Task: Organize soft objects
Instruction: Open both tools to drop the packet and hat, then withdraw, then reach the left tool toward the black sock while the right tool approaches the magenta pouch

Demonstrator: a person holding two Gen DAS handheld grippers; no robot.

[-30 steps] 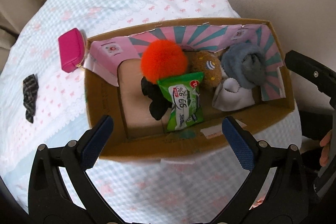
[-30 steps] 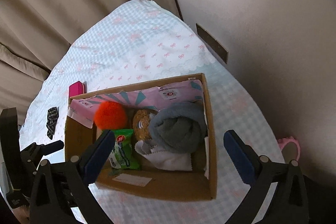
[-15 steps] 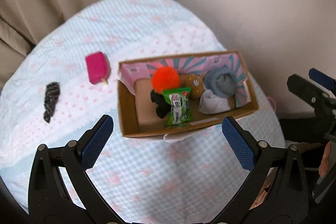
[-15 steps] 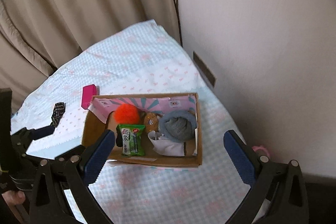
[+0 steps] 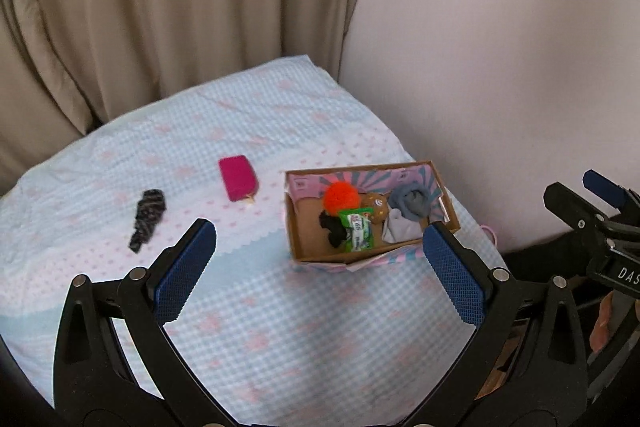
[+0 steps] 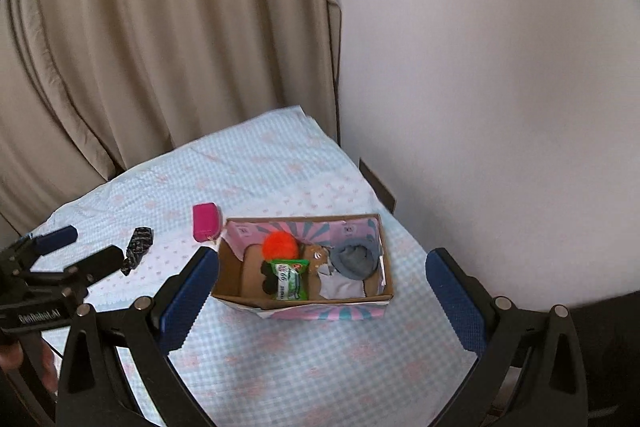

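A cardboard box with a pink and blue striped lining stands on the bed near its right side. In it lie an orange pom-pom, a green wipes packet, a black soft item, a brown plush, a grey rolled sock and a white cloth. A pink pouch and a dark patterned cloth lie on the bed left of the box. My left gripper and right gripper are both open, empty, high above the bed.
The bed has a light blue checked cover with pink bows. Beige curtains hang behind it and a plain wall runs along its right side. A pink object lies off the bed's right edge.
Both grippers have pulled up and back from the box, so the box looks much smaller and the curtains and wall show. Nothing in the box moved.
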